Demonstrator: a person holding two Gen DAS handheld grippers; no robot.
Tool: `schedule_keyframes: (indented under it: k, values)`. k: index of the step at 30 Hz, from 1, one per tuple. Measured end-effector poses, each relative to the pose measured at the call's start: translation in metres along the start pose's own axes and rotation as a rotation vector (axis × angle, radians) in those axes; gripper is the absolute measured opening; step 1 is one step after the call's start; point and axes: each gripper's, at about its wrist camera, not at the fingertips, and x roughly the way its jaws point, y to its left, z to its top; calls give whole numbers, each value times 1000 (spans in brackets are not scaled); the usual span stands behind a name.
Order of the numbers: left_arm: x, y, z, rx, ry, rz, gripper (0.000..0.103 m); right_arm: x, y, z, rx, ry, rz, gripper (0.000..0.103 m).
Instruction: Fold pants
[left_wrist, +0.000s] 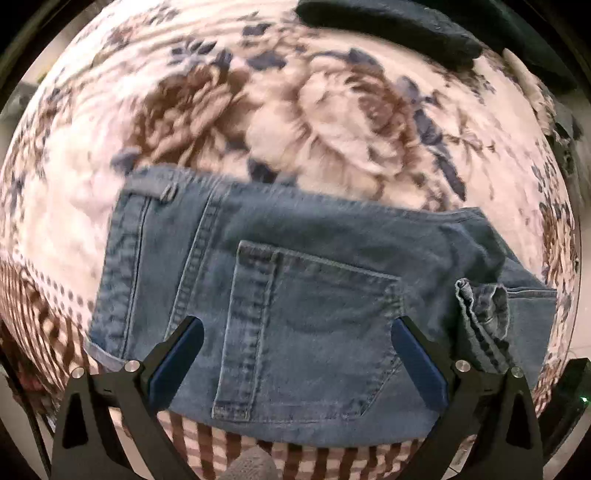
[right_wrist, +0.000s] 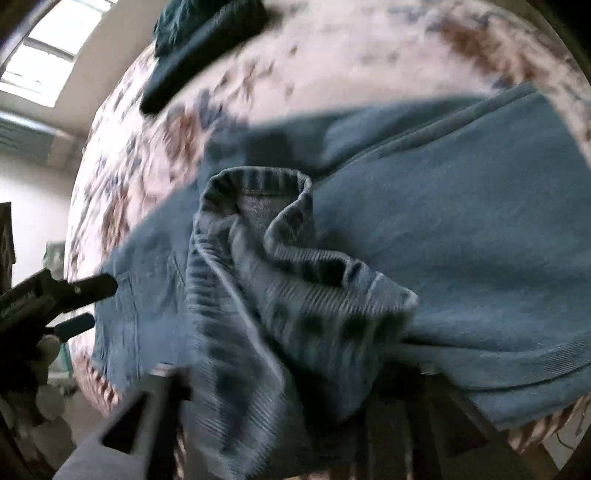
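Note:
Blue jeans (left_wrist: 295, 258) lie partly folded on a floral bedspread (left_wrist: 295, 110), back pocket (left_wrist: 314, 332) facing up. My left gripper (left_wrist: 295, 343) is open just above the pocket, holding nothing. In the right wrist view my right gripper (right_wrist: 280, 373) is shut on a bunched leg hem (right_wrist: 266, 258) of the jeans (right_wrist: 461, 240), lifted over the rest of them. That hem shows at the right in the left wrist view (left_wrist: 484, 317). The left gripper also shows at the left edge of the right wrist view (right_wrist: 85, 306).
A dark folded garment (left_wrist: 388, 26) lies at the far side of the bed; it also shows in the right wrist view (right_wrist: 199, 48). The bed's near edge has a striped border (left_wrist: 295, 458). A window (right_wrist: 44, 55) and wall lie beyond the bed.

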Motion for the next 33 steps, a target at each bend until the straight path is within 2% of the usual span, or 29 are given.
schedule_keyframes:
  k: [1, 2, 5, 8, 11, 14, 16, 18, 20, 22, 24, 25, 26, 27, 28, 29, 30, 33]
  values:
    - [0, 2, -1, -11, 8, -10, 103, -4, 2, 2, -13, 24, 21, 72]
    - [-1, 2, -3, -27, 16, -23, 103, -10, 5, 3, -30, 46, 27, 80]
    - [-10, -5, -6, -41, 19, -68, 103, -42, 3, 8, -19, 67, 121, 80]
    - [-17, -28, -11, -26, 20, -115, 103, -79, -17, 8, 60, 42, 140, 80]
    - [-12, -58, -14, -1, 36, -159, 103, -104, -56, 19, 132, 22, 55, 80]
    - [4, -90, -14, 30, 74, -165, 103, -111, -91, 28, 197, 13, -56, 80]
    - [25, -107, -14, 66, 136, -120, 103, -114, -117, 29, 247, 29, -131, 80]
    - [39, -111, -20, 66, 182, -108, 101, -114, -134, 28, 293, 46, -148, 80]
    - [39, -108, -28, 71, 189, -121, 87, -117, -145, 24, 339, 58, -123, 80]
    - [35, -107, -36, 88, 194, -156, 82, -121, -152, 17, 387, 70, -97, 80]
    - [35, -108, -46, 126, 203, -150, 82, -120, -157, 12, 440, 81, -62, 79]
    - [37, -109, -50, 147, 208, -136, 76, -119, -159, 8, 483, 98, -41, 78]
    - [41, -109, -55, 172, 216, -124, 51, -112, -160, 7, 514, 118, -32, 73]
    - [44, -109, -59, 178, 230, -130, 36, -108, -164, 5, 544, 142, -27, 68]
    - [47, -106, -61, 176, 240, -128, 26, -101, -166, 2, 583, 175, -50, 60]
    - [46, -100, -63, 170, 230, -140, 19, -100, -168, -2, 604, 194, -61, 57]
    - [44, -95, -64, 165, 218, -139, 16, -97, -170, -3, 624, 216, -76, 56]
    - [47, -76, -68, 146, 258, -158, 18, -93, -180, -11, 676, 277, -88, 56]
